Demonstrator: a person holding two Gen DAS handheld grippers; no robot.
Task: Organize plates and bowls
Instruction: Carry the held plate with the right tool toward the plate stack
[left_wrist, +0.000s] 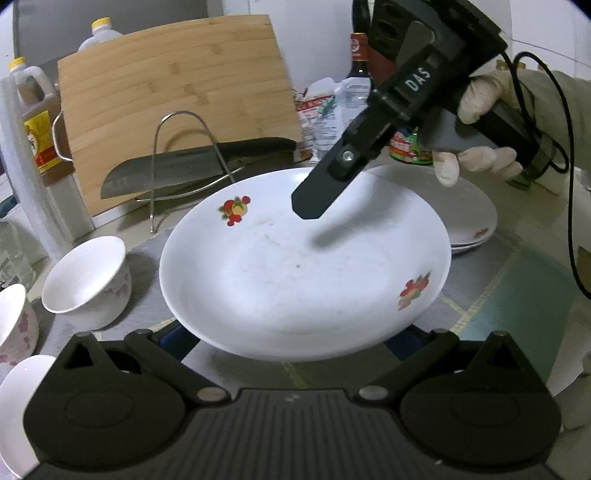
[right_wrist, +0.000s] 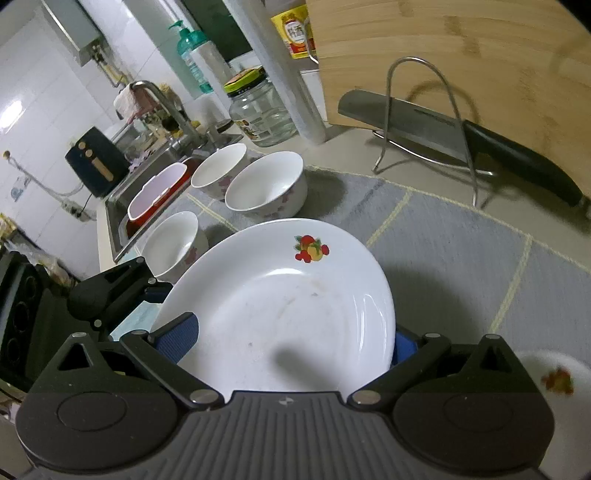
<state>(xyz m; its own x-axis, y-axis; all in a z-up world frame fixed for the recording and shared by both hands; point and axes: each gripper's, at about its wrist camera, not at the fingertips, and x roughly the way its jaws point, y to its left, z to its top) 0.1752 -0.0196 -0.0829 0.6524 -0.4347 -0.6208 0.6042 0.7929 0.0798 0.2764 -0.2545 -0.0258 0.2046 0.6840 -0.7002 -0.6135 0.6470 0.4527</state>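
A white plate with fruit decals (left_wrist: 295, 273) (right_wrist: 288, 306) lies over the grey mat, between both grippers. My left gripper (left_wrist: 288, 343) stands open at its near rim, both blue pads (left_wrist: 177, 341) tucked under the edge. My right gripper (right_wrist: 290, 343) is open at the opposite rim. Its left pad (right_wrist: 177, 339) lies over the plate and its right pad is hidden beneath. In the left wrist view one right finger (left_wrist: 310, 199) hovers just above the plate. Whether the plate rests on the mat or on the fingers is unclear. A stack of matching plates (left_wrist: 465, 214) (right_wrist: 554, 373) sits beside it.
Three white floral bowls (right_wrist: 266, 188) (right_wrist: 218, 170) (right_wrist: 173, 243) stand on the mat (right_wrist: 461, 251) towards the sink (right_wrist: 122, 221). A cleaver on a wire rack (left_wrist: 177, 170) and a bamboo cutting board (left_wrist: 177, 96) line the back, with bottles and a glass jar (right_wrist: 258, 110).
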